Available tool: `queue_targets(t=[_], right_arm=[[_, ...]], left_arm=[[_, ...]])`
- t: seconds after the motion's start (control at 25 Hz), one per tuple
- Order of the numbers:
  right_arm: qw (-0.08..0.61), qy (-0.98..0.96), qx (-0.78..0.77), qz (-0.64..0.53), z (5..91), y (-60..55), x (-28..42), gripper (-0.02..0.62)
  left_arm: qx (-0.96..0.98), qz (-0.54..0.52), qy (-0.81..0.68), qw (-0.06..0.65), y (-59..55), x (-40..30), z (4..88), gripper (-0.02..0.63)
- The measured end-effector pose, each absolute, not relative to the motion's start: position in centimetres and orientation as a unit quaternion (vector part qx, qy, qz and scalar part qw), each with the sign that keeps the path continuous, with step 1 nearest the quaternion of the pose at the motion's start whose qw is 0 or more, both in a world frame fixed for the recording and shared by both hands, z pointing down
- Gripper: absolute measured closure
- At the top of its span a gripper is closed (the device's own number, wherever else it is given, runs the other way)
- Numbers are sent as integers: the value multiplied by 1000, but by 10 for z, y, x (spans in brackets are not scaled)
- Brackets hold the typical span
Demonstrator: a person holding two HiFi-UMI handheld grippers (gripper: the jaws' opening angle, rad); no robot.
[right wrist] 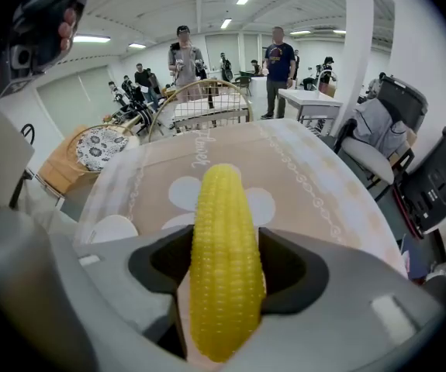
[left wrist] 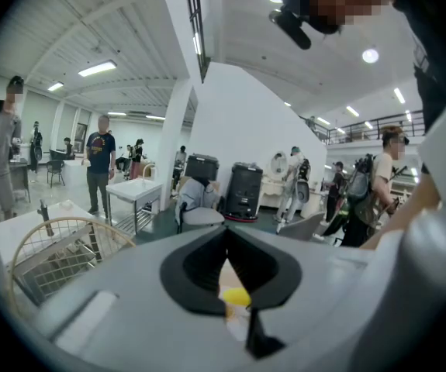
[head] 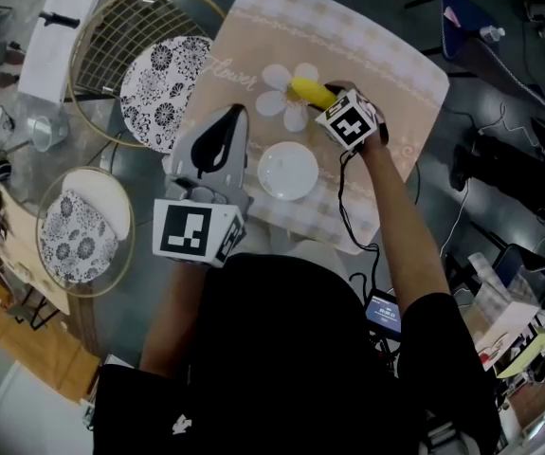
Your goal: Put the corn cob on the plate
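While your right tool [head: 323,104] grips the corn cob [head: 307,91] over the placemat [head: 386,74], your left tool [head: 233,114], jaws together, hangs just beside the white plate [head: 287,171].

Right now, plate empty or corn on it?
Empty. The white plate is bare; the corn cob is clamped in the right gripper, off to the plate's side over the placemat.

Your head camera looks steeply down over your arms onto the placemat [head: 367,64] and small white plate [head: 287,170]. The camera on your right gripper [right wrist: 224,235] sits tight behind the corn cob [right wrist: 223,262], facing down across that same placemat. The one on your left gripper [left wrist: 226,231] faces nearly level into the hall. All three catch the round wire rack [head: 130,27].
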State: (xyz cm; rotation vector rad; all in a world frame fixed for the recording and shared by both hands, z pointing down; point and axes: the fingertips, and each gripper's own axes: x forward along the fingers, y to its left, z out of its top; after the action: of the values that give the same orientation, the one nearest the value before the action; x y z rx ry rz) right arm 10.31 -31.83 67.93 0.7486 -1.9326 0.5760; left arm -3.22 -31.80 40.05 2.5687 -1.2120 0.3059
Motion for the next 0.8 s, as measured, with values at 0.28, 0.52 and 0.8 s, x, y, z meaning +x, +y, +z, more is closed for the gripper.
queue_targets(t=[0.28, 0.52, 0.8], right_arm=[[478, -809, 262, 221, 673, -267, 63, 339], [471, -817, 240, 232, 672, -230, 37, 339], [478, -823, 214, 219, 675, -193, 20, 339]], left_arm=[[886, 94, -431, 141, -303, -37, 395, 597], [889, 91, -428, 134, -288, -38, 389, 597], [885, 92, -435, 138, -266, -40, 390, 597]])
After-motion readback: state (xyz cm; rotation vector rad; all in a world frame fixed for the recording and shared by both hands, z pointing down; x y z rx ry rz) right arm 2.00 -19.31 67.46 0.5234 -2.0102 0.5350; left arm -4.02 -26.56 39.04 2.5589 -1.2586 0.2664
